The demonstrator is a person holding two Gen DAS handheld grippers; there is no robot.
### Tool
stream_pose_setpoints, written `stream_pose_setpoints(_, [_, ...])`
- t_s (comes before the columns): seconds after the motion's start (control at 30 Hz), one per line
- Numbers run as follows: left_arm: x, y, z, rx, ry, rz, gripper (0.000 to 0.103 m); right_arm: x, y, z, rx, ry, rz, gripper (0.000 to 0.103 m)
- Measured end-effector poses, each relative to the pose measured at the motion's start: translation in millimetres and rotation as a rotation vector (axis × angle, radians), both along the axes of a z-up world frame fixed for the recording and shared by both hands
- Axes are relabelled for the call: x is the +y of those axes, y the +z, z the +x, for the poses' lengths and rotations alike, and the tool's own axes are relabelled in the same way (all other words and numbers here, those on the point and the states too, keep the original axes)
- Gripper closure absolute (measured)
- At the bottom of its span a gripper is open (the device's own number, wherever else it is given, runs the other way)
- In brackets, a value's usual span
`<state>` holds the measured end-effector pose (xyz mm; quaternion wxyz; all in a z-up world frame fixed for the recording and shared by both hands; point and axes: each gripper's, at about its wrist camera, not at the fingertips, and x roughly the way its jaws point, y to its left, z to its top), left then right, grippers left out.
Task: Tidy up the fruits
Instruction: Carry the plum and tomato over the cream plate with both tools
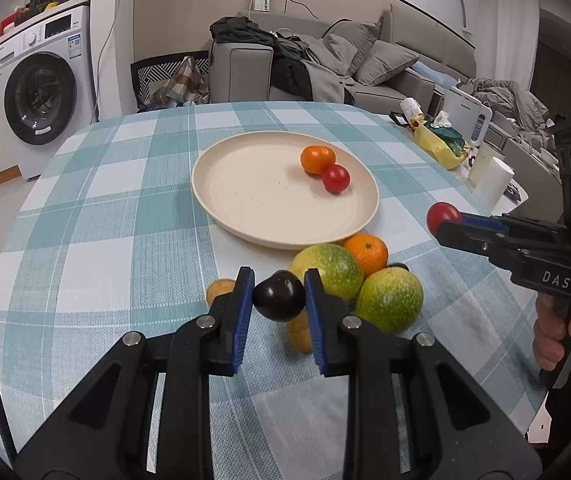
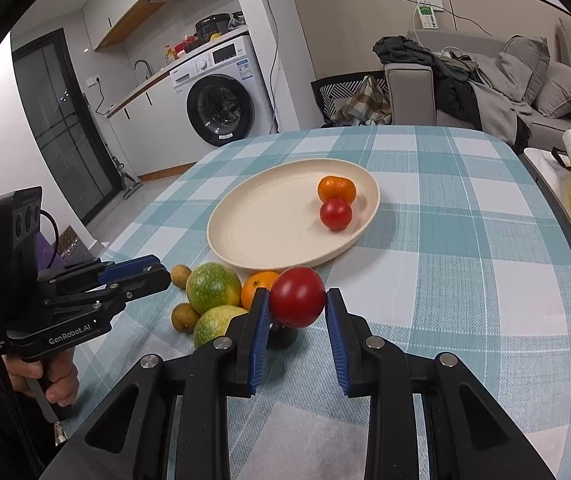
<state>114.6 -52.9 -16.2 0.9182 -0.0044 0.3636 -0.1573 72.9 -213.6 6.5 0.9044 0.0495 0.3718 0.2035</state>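
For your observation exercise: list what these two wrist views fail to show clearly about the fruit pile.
- Left wrist view: the yellow fruit is half hidden behind the left gripper and its dark plum.
- Right wrist view: a dark fruit sits mostly behind the right gripper and its tomato; kind unclear.

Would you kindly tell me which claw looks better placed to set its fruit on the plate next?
Probably the right claw: its red tomato hangs close by the plate rim.
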Motion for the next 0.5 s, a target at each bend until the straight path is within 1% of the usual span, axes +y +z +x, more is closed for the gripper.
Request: stream_pose_setpoints(0.5, [-2.0,10.6,39.2,-0.023,0.034,-0.002,0.08,4.9,9.6,22.7,-0.003,0.007,0.018,0.074])
